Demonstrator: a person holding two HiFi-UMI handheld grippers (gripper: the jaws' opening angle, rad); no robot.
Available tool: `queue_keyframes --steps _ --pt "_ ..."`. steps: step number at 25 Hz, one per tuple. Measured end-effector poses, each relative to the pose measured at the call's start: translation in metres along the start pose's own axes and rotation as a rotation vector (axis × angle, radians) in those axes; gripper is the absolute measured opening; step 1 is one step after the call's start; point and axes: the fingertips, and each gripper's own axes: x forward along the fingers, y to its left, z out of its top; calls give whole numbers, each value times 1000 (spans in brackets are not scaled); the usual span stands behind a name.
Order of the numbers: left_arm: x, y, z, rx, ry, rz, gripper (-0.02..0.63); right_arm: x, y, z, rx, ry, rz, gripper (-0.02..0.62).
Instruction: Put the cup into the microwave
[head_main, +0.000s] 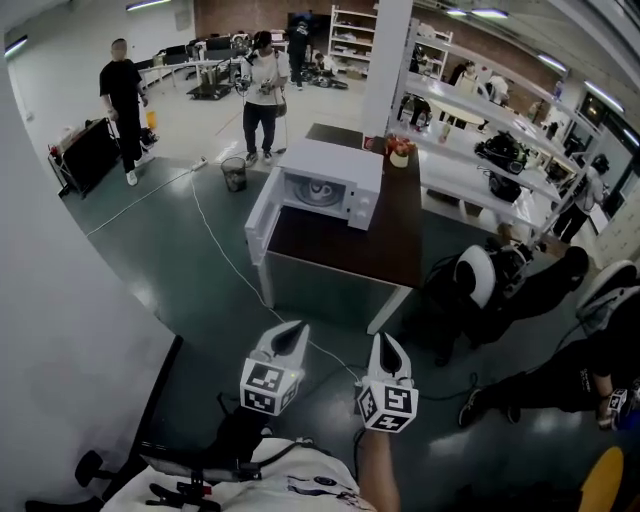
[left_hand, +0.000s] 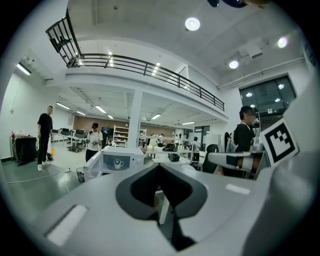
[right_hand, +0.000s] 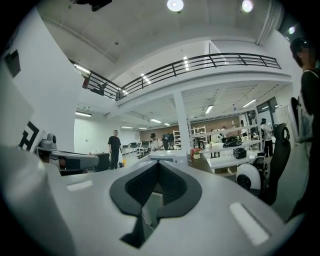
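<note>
Cup (head_main: 322, 190) inside open microwave (head_main: 345, 160), left edge of table (head_main: 350, 255); left gripper (head_main: 293, 328) and right gripper (head_main: 386, 342) both closed, empty.

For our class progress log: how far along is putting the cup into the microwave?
Done: the white cup sits inside the white box-shaped microwave, door open. In hand: nothing; the left hand-held gripper and right hand-held gripper are shut and empty. Left: perhaps shutting the door.
</note>
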Motion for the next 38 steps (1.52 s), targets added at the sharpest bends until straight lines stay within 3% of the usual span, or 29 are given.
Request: queue_keyframes --steps 6,15,38 --pt "-4 18 14 2 -45 35 -2 10 17 11 -39 -12 37 0" --pt "-6 24 23 4 -63 -8 -2 7 27 22 -75 -36 16 -1" --pt "-2 27 20 -1 -44 -39 -2 9 39 24 -97 -38 38 -2"
